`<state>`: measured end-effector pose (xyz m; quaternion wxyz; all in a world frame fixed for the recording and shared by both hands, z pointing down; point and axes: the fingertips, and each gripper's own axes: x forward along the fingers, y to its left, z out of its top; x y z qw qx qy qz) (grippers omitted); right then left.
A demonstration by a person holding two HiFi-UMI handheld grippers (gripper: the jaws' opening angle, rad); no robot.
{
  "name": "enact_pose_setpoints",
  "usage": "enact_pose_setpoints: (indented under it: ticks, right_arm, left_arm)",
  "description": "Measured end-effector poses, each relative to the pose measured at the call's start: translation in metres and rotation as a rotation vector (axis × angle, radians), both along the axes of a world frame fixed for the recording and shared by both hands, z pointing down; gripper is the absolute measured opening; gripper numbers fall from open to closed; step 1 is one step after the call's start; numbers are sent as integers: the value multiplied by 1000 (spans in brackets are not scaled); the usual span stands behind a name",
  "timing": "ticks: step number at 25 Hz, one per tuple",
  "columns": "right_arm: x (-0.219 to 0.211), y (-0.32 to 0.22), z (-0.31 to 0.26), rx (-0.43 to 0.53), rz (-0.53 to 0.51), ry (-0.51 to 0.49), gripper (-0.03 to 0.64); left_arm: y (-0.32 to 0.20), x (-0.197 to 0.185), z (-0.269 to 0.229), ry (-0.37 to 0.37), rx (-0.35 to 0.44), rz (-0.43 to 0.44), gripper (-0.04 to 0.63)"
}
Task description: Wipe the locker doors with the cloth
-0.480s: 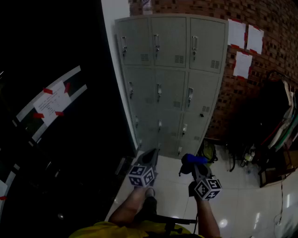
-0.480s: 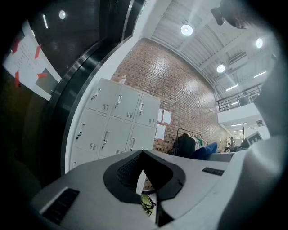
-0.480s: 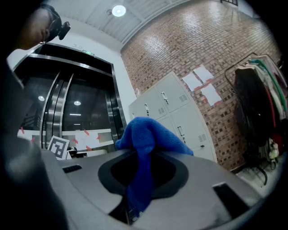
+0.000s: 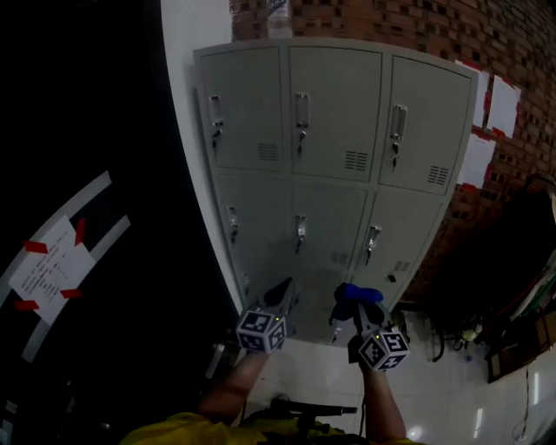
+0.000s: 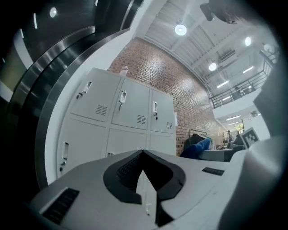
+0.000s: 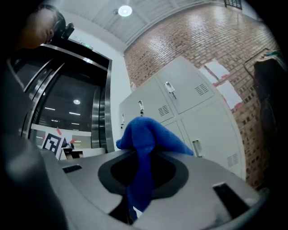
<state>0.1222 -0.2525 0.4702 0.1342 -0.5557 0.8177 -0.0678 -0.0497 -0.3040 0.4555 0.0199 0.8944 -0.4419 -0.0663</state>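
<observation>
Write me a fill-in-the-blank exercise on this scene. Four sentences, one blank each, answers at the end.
1. The right gripper is shut on a ____ cloth.
2. The left gripper has its jaws shut with ____ between them.
3. The lockers stand in ____ columns.
4. Behind them rises a ____ wall.

Missing words: blue; nothing; three; brick

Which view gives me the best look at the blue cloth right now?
The right gripper view: the blue cloth fills its centre, pinched in the right hand-held gripper. The head view shows only a small blue bunch; the left gripper view, a distant blue patch.
</observation>
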Motion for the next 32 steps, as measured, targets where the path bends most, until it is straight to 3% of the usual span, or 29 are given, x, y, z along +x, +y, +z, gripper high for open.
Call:
enact_pose_setpoints:
  ticks: [6,12,15,22,28,32]
  right_arm:
    - [-26,-115,-36,56,-35,13,71]
    - [-23,-160,-48,28,-79,36,71]
    - [-20,-183,-77,75,-97,61,71]
    - [-30,-270,-227,269,-112,165,71]
    - [-106,-332,-368,360,-144,258,71]
    - [-129,-371,-444,390,-64,286,71]
  left_arm:
    - [-122,-10,-47,-5,71,-18,-8]
    - [-146,3,-49,3,54,-51,-8]
    - [-158,7,-61,17,70,-58,-8]
    - [-179,14,-98,24,139,-67,-8]
    - [-187,-2,-109,32,139,-99,-8]
    - [-185,-13,-110,27,145,-110,-8]
